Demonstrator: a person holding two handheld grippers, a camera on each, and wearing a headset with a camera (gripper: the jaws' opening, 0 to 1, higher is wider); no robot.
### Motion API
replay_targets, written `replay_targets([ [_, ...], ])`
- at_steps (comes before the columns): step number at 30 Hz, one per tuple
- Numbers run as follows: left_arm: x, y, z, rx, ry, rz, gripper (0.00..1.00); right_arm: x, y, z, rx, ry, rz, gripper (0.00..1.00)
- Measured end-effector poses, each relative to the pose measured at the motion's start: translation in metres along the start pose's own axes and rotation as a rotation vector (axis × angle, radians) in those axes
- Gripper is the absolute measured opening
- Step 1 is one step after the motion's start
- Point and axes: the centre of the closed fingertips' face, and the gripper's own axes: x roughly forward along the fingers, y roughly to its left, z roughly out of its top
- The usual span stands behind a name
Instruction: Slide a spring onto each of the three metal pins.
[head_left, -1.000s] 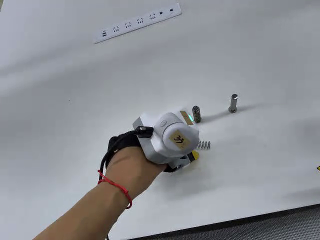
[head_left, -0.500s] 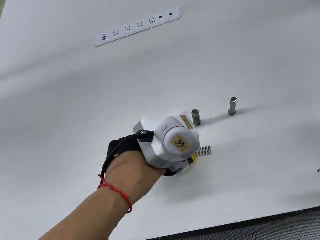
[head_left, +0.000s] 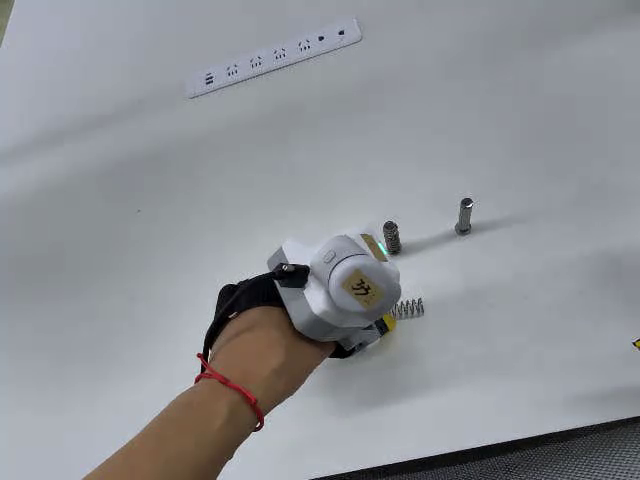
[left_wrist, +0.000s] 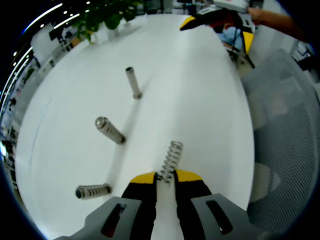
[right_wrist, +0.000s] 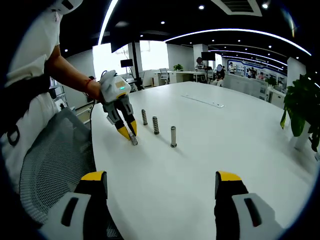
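1. The loose spring (left_wrist: 170, 159) is a slim, silvery, open-wound coil; it sits low at the white counter (left_wrist: 200, 75), just beside the row of pins; whether it touches the surface I cannot tell.
2. The left gripper (left_wrist: 165, 176) pinches the coil's near end between its yellow-tipped jaws.
3. The nearest pin (left_wrist: 93, 191) and the middle pin (left_wrist: 110, 130) each wear a spring; the bare pin (left_wrist: 133, 82) stands beyond them, smooth and grey.
4. The right gripper (right_wrist: 161, 182) is well apart from the pins, jaws spread wide around nothing.
5. A white power strip (head_left: 273, 56) lies far across the counter.
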Motion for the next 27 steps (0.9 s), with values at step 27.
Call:
replay_targets([
  [27,0.0029,-0.0023,0.0032,0.118,0.018,-0.004,0.11,0.0013,0.0026,-0.0017,0.009,-0.001,-0.004,0.89],
])
